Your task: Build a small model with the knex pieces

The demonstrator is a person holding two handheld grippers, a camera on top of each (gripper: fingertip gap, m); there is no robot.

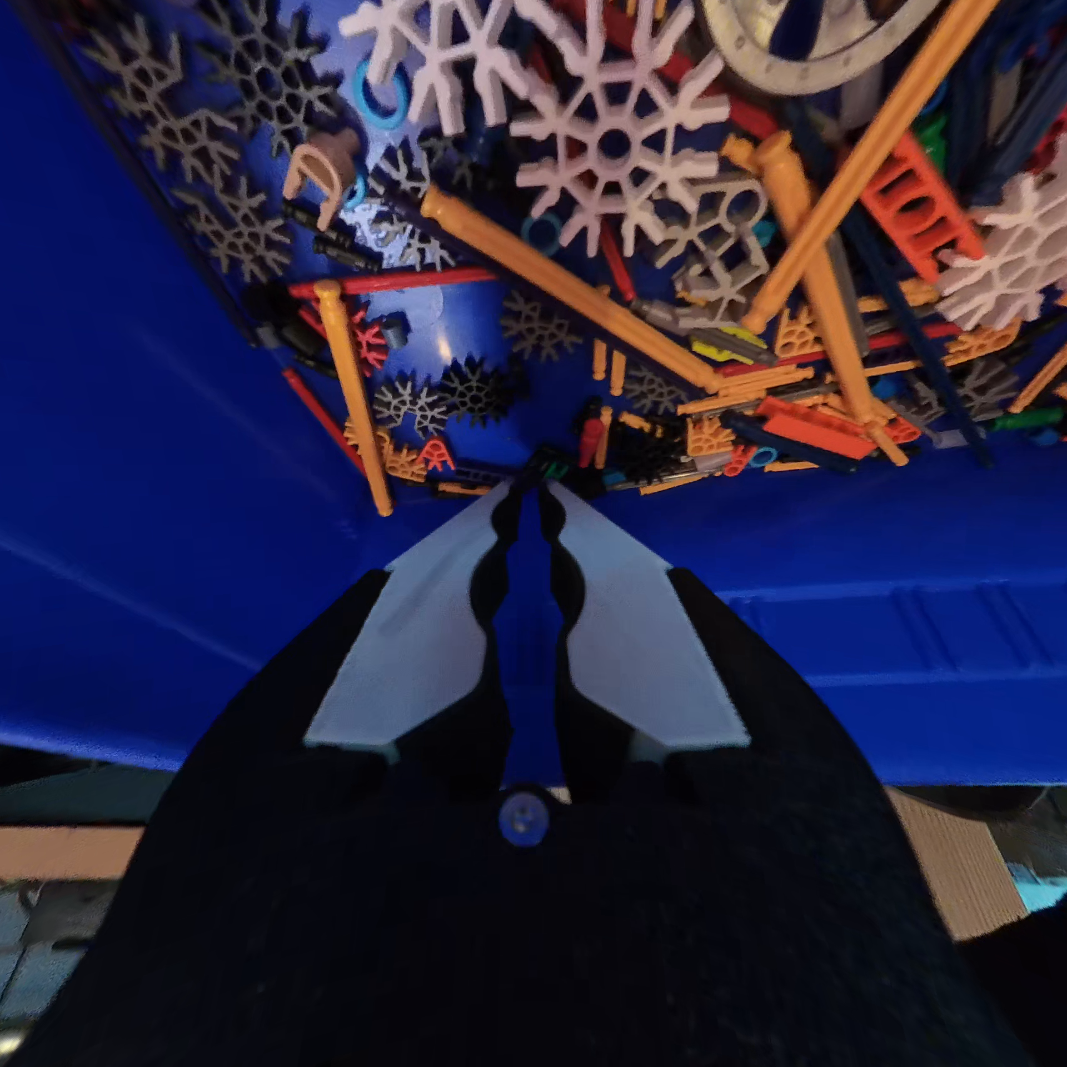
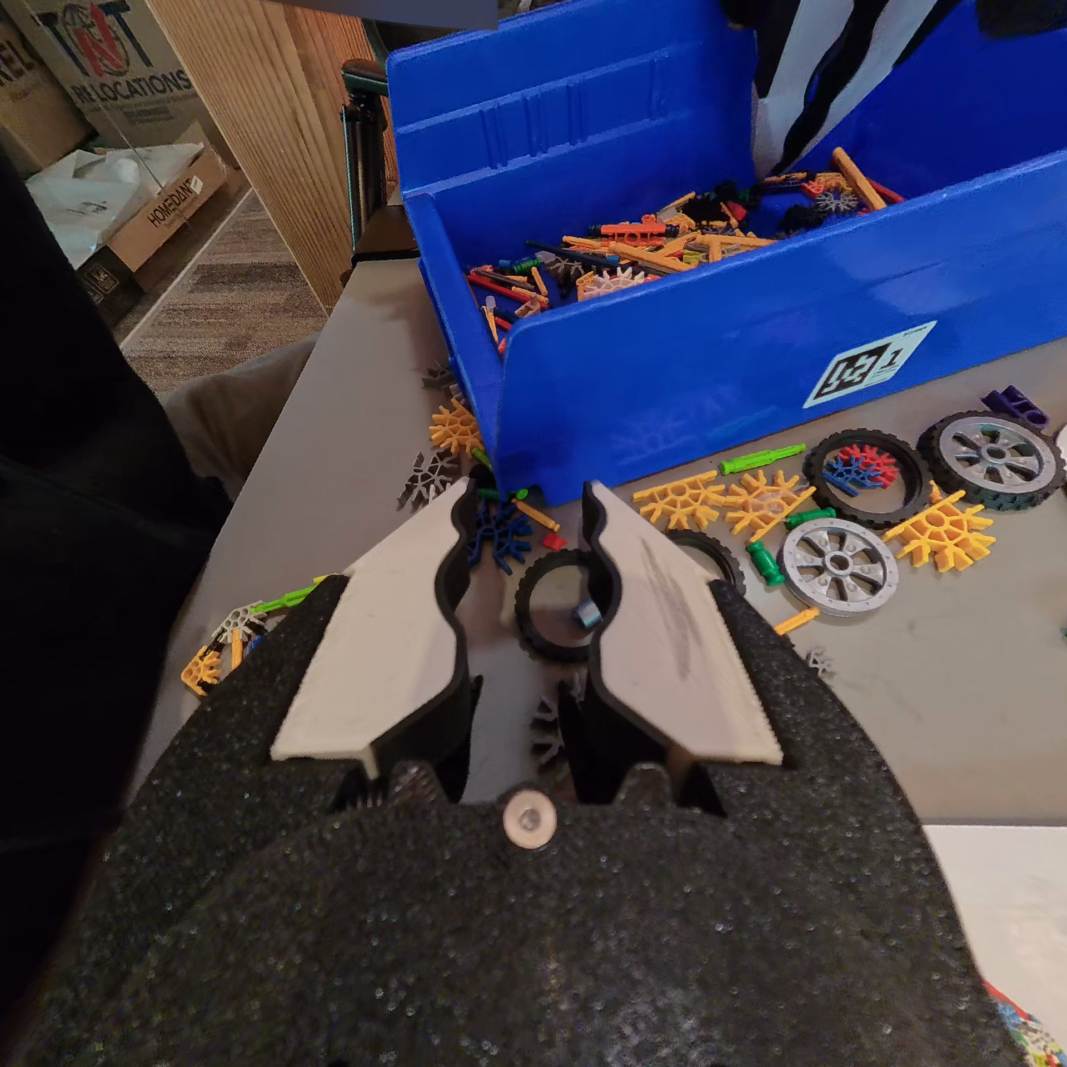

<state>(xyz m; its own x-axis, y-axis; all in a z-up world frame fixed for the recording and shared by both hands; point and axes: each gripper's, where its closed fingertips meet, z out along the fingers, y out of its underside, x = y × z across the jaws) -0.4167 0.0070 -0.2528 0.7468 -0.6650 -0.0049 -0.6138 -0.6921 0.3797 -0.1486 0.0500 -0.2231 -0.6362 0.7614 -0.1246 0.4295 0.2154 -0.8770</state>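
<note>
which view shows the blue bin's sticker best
The right wrist view: the pale sticker sits in plain sight on the outer front wall of the blue bin. The left wrist view looks into the bin from inside, so the sticker does not appear there.

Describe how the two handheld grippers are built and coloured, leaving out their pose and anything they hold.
Both look alike. The left gripper and right gripper each have a black, grainy foam-like body with a round pale screw at its centre, and two pale wedge-shaped fingers lined with wavy black pads. The right one's right-hand finger carries grey scuff marks. No cables or sleeves show.
</note>
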